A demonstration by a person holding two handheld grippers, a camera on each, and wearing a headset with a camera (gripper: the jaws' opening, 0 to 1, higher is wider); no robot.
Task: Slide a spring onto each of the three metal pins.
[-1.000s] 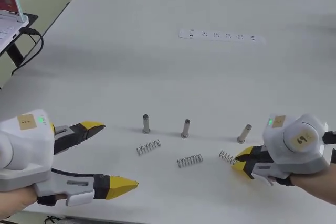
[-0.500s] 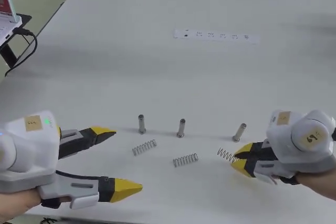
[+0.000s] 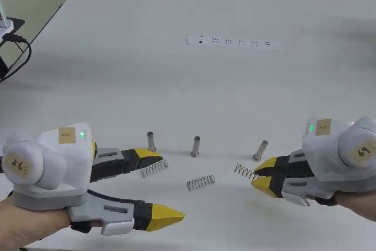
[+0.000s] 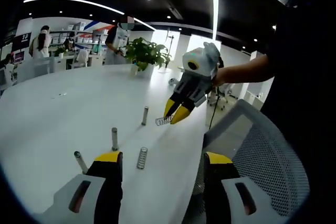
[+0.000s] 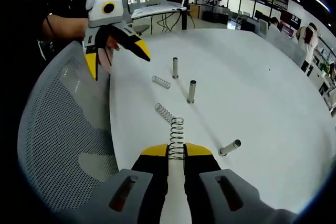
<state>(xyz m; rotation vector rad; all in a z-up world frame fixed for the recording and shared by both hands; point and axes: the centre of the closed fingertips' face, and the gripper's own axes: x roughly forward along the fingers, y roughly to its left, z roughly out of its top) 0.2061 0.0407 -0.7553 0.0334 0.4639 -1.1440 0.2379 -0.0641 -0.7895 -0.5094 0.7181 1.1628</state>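
Lower left of the head view: the left gripper, with a white moulded body and black jaws ending in pointed yellow tips. The jaws are spread wide and nothing is held. Its upper tip is set just beside the left spring, a thin wire coil lying flat on the matte white table; contact cannot be made out.

Three short cylindrical steel pins are stood in a row across the centre: left pin, middle pin and right pin. The middle spring is seen loose just below the middle pin, apart from both grippers. A white power strip is laid flat at upper centre.

Lower right: the right gripper, its body cut off by the frame edge, is pinched on the held spring. The coil's free end is pointed up-left, near the right pin's base. In the right gripper view the coil's near end is hidden between the yellow tips.
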